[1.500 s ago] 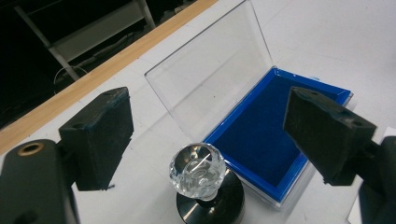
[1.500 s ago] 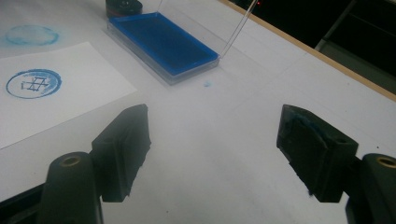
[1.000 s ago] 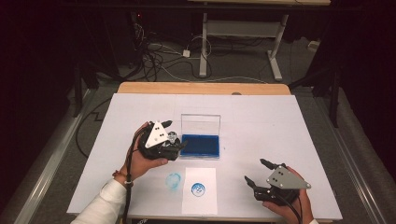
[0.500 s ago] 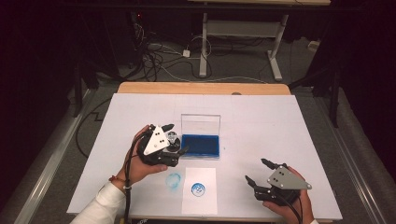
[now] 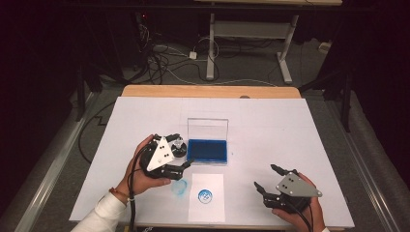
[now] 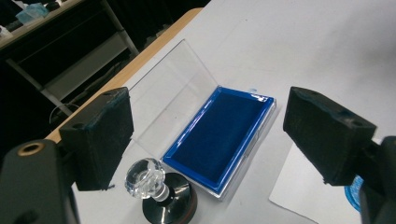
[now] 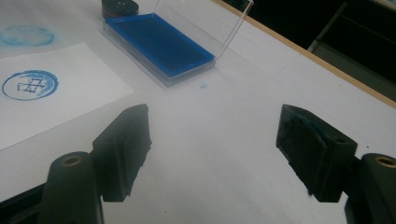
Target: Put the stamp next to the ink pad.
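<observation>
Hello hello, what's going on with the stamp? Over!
Both grippers open: left gripper, right gripper. Stamp standing free beside ink pad. Nothing blocking.

The ink pad (image 6: pixel 220 136) in front of me is showing a deep, even blue, sitting in a clear case with a see-through lid (image 6: pixel 170 88). The stamp (image 6: pixel 159 193) beside it is wearing a clear, glassy knob on a black base. My paper sheet (image 5: pixel 207 196) is lying white, carrying a blue ring print (image 7: pixel 30 85) — with darker lines crossing inside it. A pale blue smudge (image 5: pixel 180 188) is staining the white table cover (image 5: pixel 290 125). My gripper pads (image 7: pixel 126 147) are looking matte black — the table edge (image 5: pixel 208 91) is glowing tan.
</observation>
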The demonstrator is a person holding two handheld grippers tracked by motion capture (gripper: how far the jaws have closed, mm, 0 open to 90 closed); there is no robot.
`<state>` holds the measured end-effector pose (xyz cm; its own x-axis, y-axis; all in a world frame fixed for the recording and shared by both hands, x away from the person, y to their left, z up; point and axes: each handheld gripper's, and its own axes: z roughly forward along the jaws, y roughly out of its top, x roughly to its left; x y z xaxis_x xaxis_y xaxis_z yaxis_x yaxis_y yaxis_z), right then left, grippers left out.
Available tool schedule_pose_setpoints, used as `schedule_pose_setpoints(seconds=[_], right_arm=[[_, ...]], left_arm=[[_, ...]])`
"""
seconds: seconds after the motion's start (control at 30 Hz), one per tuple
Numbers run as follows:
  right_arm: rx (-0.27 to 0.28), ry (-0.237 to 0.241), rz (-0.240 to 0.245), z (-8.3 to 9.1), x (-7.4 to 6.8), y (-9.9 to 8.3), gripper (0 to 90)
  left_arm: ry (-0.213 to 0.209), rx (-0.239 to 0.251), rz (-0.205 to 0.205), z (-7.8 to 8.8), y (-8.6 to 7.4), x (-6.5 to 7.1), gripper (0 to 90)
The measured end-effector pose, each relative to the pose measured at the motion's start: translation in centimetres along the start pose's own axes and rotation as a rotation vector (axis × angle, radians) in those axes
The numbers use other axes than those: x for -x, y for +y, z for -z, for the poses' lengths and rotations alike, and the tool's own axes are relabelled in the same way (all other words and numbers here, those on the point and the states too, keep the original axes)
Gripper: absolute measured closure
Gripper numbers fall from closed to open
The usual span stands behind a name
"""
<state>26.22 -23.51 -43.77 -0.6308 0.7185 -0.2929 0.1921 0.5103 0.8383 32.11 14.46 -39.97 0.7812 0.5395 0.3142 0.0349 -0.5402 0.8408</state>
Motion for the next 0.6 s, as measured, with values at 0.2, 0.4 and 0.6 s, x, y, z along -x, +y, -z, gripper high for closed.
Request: schedule_pose_setpoints(seconds=[0.2,0.4,0.6], right_arm=[[0.002,0.006,0.008,0.1,-0.1,0.1,26.8],[0.001,0.006,0.010,0.0,-0.3,0.2,26.6],[-0.001,0.006,0.013,0.0,-0.4,0.2,26.7]], left_arm=[[0.005,0.002,-0.016,0.8,-0.3,0.5,15.5],[0.003,-0.005,-0.028,1.5,-0.9,0.8,15.5],[0.015,-0.010,-0.029,2.3,-1.7,0.8,15.5]])
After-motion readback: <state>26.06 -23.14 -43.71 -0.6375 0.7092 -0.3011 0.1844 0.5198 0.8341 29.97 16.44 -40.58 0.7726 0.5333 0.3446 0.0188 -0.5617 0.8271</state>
